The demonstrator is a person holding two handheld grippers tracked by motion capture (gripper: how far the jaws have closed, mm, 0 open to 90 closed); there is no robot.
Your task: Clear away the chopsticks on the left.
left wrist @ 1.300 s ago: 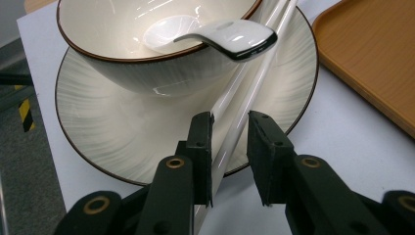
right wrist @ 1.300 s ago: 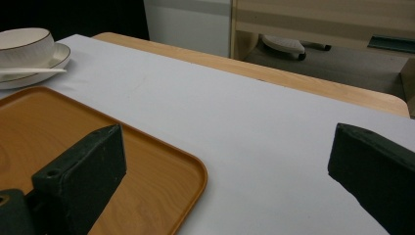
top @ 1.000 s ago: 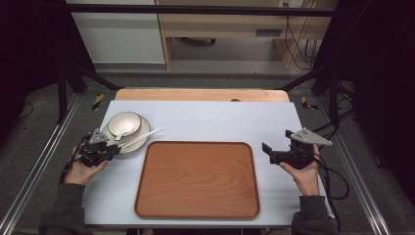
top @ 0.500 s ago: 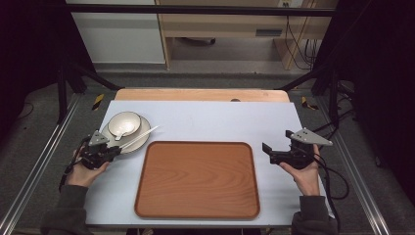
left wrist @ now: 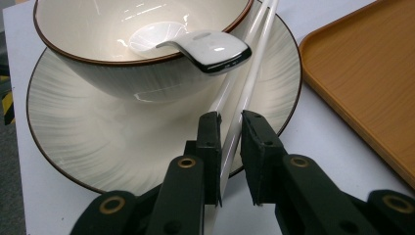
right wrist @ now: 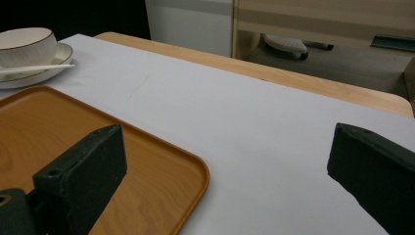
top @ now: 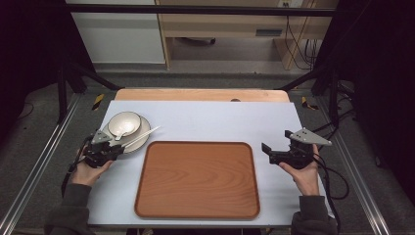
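Left gripper (left wrist: 230, 122) nipping a pair of white chopsticks (left wrist: 244, 88) at the plate's (left wrist: 98, 147) near rim.

Its jaws stand narrow, both sticks between them, the inner faces touching or nearly touching the sticks. The chopsticks lie across the plate just beside the bowl (left wrist: 122, 63), slanting up past it. A white spoon (left wrist: 195, 44) rests in the bowl, its handle hanging over the rim toward the chopsticks. The wooden tray (top: 197, 178) lies just right of the plate on the white table (top: 220, 117). Beyond the tray's far side from the plate, the right gripper (top: 274, 152) is held with jaws spread wide, holding nothing, above bare tabletop.
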